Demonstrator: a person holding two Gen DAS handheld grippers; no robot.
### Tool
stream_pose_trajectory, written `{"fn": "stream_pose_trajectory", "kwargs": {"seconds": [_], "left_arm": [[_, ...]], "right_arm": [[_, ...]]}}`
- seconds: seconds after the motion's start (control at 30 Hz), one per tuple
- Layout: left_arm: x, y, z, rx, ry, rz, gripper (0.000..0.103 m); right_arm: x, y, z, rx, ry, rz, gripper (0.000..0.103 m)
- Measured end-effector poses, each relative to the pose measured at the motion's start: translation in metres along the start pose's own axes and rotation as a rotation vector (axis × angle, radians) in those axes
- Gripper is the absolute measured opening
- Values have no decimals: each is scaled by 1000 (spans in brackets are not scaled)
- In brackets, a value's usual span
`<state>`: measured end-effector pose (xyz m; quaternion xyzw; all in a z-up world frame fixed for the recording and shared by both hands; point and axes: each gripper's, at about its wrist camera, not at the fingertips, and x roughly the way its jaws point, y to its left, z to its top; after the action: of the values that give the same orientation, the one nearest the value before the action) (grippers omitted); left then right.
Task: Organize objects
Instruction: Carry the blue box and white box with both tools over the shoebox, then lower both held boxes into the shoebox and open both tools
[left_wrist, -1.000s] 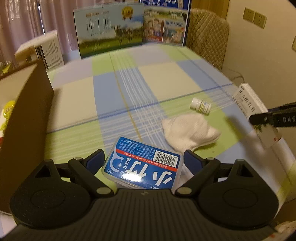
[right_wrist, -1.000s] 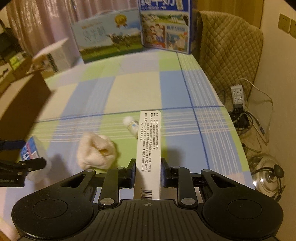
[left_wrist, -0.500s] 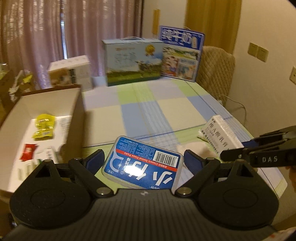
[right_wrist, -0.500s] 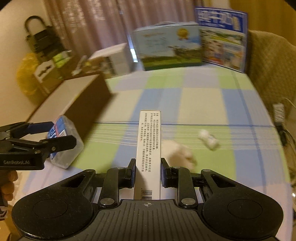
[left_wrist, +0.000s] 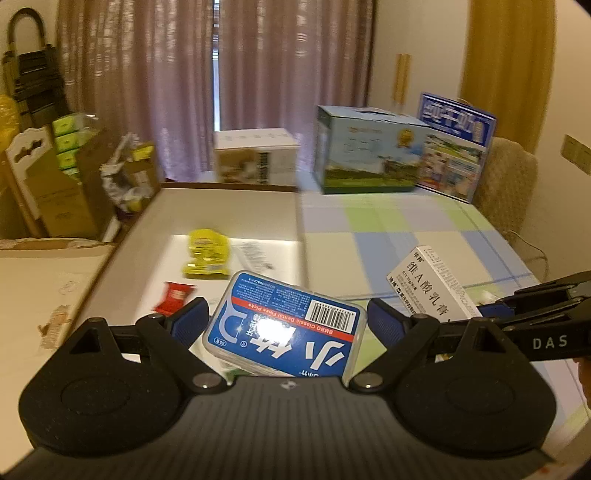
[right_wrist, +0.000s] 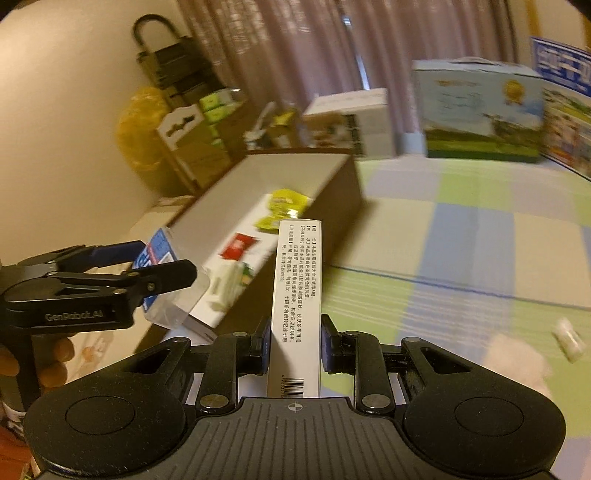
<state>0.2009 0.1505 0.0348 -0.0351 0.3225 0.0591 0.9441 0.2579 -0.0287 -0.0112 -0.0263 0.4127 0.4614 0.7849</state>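
Note:
My left gripper (left_wrist: 288, 319) is shut on a clear dental floss pick box (left_wrist: 284, 325) with a blue label, held in the air above the near end of an open cardboard box (left_wrist: 229, 206). My right gripper (right_wrist: 295, 343) is shut on a long white ointment carton (right_wrist: 297, 277), upright between its pads, just right of the cardboard box (right_wrist: 295, 177). In the right wrist view the left gripper (right_wrist: 166, 260) hangs over the box's near corner with the floss box (right_wrist: 162, 254). The left wrist view has the right gripper (left_wrist: 491, 308) and its carton (left_wrist: 428, 284) at the right.
Inside the cardboard box lie a yellow packet (left_wrist: 207, 253), a red packet (left_wrist: 175, 297) and some papers. A white sock (right_wrist: 517, 358) and a small white bottle (right_wrist: 569, 338) rest on the checked tablecloth (right_wrist: 480, 236). Milk cartons (left_wrist: 369, 158) stand at the far end.
Both grippers have risen and swung left with their loads, from above the sock and bottle to the open cardboard box. The left one now hangs over its inside.

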Motion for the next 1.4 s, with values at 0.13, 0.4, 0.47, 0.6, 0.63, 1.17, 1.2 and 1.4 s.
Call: {"fn": "stream_pose_trajectory", "kwargs": {"seconds": [0.13,0.4,0.47,0.6,0.63,1.17,1.2,1.4], "left_arm": [[3,27,5,-16,-3,37,90],[26,70,22,-13,7,91,90],[34,79,27,-8,14,99,90],[54,94,37,11,24,102,90],[60,97,40,16,28,101,90],[164,122,66,160,121,17,91],[170,123,66,170,128,10,91],[195,129,65,195,162,2,91]], "right_arm": [[22,20,17,-30,0,29,22],[66,47,46,-60,3,41,22],[76,51,53,-65,4,36,22],[100,56,70,-65,12,19,22],[107,57,74,-68,14,12,22],[205,38,119,-54,98,-138,23],[210,36,121,-54,102,-143,23],[227,27,127,-49,119,-165,23]]}}
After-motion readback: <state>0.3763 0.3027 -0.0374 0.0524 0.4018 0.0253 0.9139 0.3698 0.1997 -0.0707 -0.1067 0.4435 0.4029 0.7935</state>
